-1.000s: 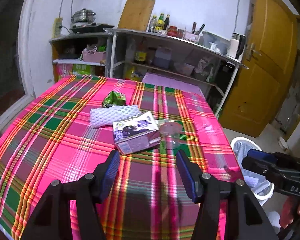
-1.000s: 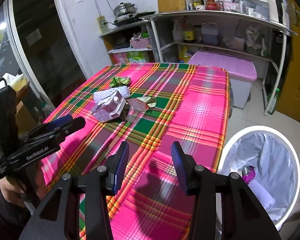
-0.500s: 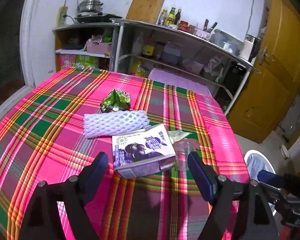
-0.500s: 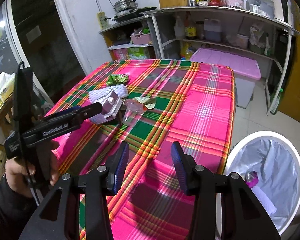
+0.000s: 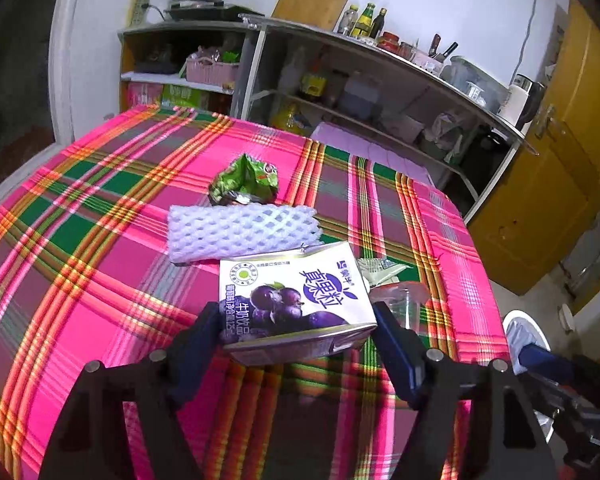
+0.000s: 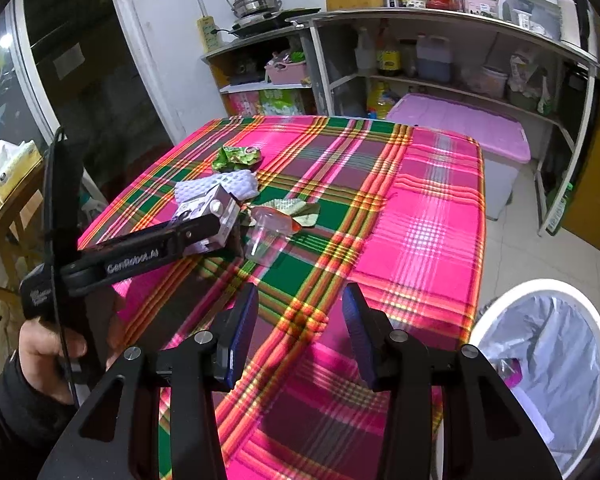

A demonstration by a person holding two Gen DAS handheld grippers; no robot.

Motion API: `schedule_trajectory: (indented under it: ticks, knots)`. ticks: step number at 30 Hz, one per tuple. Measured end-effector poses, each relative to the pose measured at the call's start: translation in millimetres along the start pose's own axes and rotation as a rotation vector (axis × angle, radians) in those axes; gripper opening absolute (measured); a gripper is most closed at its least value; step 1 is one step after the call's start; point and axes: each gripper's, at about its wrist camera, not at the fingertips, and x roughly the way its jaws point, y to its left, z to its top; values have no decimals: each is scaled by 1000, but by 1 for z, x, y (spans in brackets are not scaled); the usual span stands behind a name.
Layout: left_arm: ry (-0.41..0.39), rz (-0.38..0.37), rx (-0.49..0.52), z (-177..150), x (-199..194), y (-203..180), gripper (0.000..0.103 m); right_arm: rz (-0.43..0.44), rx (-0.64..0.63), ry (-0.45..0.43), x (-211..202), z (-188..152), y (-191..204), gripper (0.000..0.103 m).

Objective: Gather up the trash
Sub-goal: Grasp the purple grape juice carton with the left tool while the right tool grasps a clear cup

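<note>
Purple milk carton (image 5: 296,300) lies flat on the plaid worktop (image 5: 100,280), long axis across my left claw (image 5: 296,344), right between its wide-spread fingers, pads flanking but not pressing. My right claw (image 6: 300,332) half open, empty, well back, nearer the bin (image 6: 540,292).

Your right gripper (image 6: 300,330) hangs empty over the plaid tablecloth (image 6: 432,216) while your left gripper (image 6: 216,224) straddles the purple carton (image 6: 204,210), bin (image 6: 540,364) alongside.
</note>
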Motion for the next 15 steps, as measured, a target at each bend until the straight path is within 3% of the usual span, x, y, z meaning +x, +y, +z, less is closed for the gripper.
schedule_trajectory:
  ticks: [15]
  knots:
    - [-70, -7, 19, -18, -48, 29, 74, 7, -11, 69, 59, 30, 25, 45]
